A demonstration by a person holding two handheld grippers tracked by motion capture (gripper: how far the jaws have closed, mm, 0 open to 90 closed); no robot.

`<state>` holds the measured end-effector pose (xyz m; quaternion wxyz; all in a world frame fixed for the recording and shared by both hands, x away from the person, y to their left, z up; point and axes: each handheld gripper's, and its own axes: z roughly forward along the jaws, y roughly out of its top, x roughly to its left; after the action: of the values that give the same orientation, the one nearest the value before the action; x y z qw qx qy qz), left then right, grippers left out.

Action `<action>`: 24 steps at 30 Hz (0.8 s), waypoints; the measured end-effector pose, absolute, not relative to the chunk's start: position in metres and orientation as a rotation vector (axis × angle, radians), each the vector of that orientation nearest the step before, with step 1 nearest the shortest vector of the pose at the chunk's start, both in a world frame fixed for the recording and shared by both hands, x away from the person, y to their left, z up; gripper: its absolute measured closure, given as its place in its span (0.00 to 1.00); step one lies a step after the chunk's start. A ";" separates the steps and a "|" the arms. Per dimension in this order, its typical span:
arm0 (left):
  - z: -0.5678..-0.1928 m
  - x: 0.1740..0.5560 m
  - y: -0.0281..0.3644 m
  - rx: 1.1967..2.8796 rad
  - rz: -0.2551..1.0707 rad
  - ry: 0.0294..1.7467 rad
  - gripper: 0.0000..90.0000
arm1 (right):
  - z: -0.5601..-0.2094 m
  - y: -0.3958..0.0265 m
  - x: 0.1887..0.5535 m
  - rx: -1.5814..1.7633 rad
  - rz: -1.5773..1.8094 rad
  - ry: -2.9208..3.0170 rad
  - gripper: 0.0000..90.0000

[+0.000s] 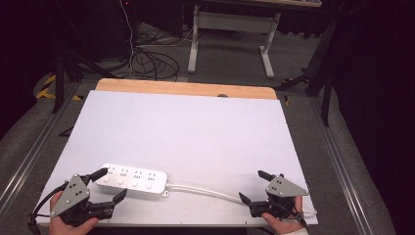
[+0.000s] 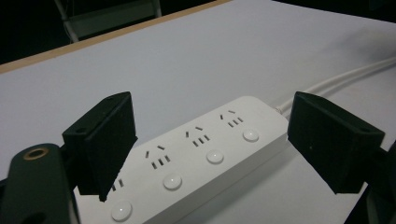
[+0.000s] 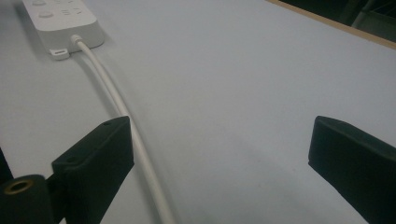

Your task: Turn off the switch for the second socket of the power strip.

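Power strip [image 1: 132, 179]: flat near table [image 1: 195, 127] front-left corner, cable [image 1: 205, 190] trailing right.
Left gripper [image 1: 108, 183]: released, jaws straddling strip's end.
Right gripper [image 1: 254, 186]: released, front-right corner, beside cable.

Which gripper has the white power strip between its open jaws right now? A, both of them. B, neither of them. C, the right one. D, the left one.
D: the left gripper has its jaws spread on either side of the power strip, while the right gripper is open over the cord.
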<state>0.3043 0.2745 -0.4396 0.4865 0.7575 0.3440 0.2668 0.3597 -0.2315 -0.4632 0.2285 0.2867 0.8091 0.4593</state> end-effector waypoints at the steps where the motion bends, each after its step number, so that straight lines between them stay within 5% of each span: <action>1: -0.438 0.305 0.274 1.846 0.649 0.839 0.18 | -0.463 -0.231 0.359 0.796 1.266 2.228 0.09; 24: -0.419 0.325 0.257 1.906 0.619 0.818 0.23 | -0.464 -0.230 0.360 0.788 1.263 2.230 0.08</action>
<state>0.3250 0.2571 -0.4193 0.4692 0.7776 0.3337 0.2526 0.3599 -0.2304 -0.4643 0.2283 0.2860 0.8097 0.4587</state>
